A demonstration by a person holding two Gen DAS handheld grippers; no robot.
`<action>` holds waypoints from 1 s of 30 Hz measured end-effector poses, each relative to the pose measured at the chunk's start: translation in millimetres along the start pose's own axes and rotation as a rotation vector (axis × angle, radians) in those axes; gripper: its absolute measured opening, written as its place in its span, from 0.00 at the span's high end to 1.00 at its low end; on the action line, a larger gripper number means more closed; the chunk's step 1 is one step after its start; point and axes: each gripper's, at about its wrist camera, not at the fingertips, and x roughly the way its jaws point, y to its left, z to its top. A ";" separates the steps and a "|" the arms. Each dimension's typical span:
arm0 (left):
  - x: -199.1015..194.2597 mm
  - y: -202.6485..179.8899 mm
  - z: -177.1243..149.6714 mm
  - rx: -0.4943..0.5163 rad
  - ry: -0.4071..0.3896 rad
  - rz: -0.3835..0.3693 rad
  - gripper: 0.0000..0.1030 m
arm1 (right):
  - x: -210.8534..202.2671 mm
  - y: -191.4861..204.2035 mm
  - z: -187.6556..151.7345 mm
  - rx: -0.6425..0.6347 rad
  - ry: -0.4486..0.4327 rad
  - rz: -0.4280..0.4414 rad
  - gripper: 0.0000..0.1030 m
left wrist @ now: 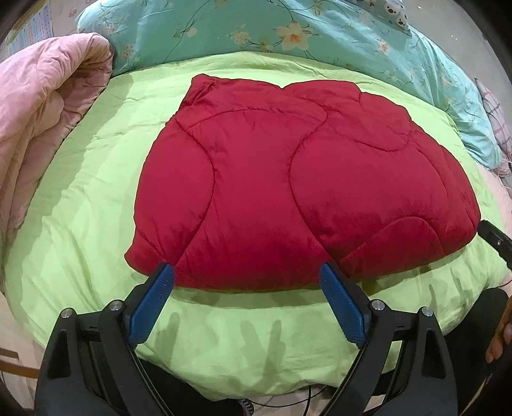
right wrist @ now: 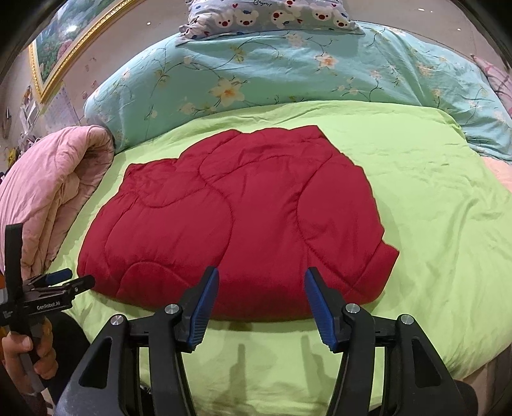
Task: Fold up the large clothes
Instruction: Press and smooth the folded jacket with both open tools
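A red quilted garment (left wrist: 288, 179) lies folded in a thick bundle on the green bed cover (left wrist: 96, 198). It also shows in the right wrist view (right wrist: 236, 224). My left gripper (left wrist: 246, 272) is open and empty, its blue fingertips at the bundle's near edge. My right gripper (right wrist: 260, 276) is open and empty, also at the near edge. The left gripper shows from the side in the right wrist view (right wrist: 68, 280), held by a hand at the bundle's left corner.
A pink quilt (left wrist: 41, 105) is rolled up at the left. A turquoise floral duvet (right wrist: 288, 67) lies across the back, with a bear-print pillow (right wrist: 272, 16) behind it. The green cover (right wrist: 432, 224) extends to the right of the bundle.
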 end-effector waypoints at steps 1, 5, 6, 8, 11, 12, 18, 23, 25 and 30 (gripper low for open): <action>0.0 0.0 -1.4 -0.001 0.003 -0.001 0.10 | -0.6 1.0 -2.3 -0.001 0.004 0.003 0.44; 4.7 1.0 -9.6 -0.009 0.038 0.009 0.10 | -0.6 6.3 -12.0 -0.013 0.028 0.009 0.44; 5.4 1.5 -11.1 -0.011 0.043 0.008 0.10 | -0.2 7.4 -14.8 -0.016 0.035 0.011 0.44; 6.8 3.3 -16.3 -0.017 0.054 0.008 0.10 | 0.1 9.3 -19.2 -0.019 0.045 0.012 0.43; 6.4 7.2 -18.2 -0.023 0.052 -0.005 0.10 | 0.5 12.0 -22.8 -0.020 0.053 0.015 0.43; 5.9 8.5 -16.9 -0.026 0.049 -0.007 0.10 | 0.7 12.7 -22.4 -0.023 0.053 0.015 0.43; 6.4 5.6 4.9 -0.034 0.010 -0.048 0.10 | 10.8 18.6 -6.2 -0.049 0.047 0.023 0.43; 19.6 -7.7 33.5 -0.022 -0.033 -0.084 0.10 | 39.4 27.1 25.9 -0.094 0.039 0.021 0.43; 36.8 -9.7 41.4 -0.023 0.002 -0.078 0.08 | 55.8 25.7 34.4 -0.090 0.057 0.006 0.43; 57.5 -9.8 48.5 -0.019 0.029 -0.059 0.00 | 88.1 19.1 42.2 -0.098 0.101 -0.046 0.32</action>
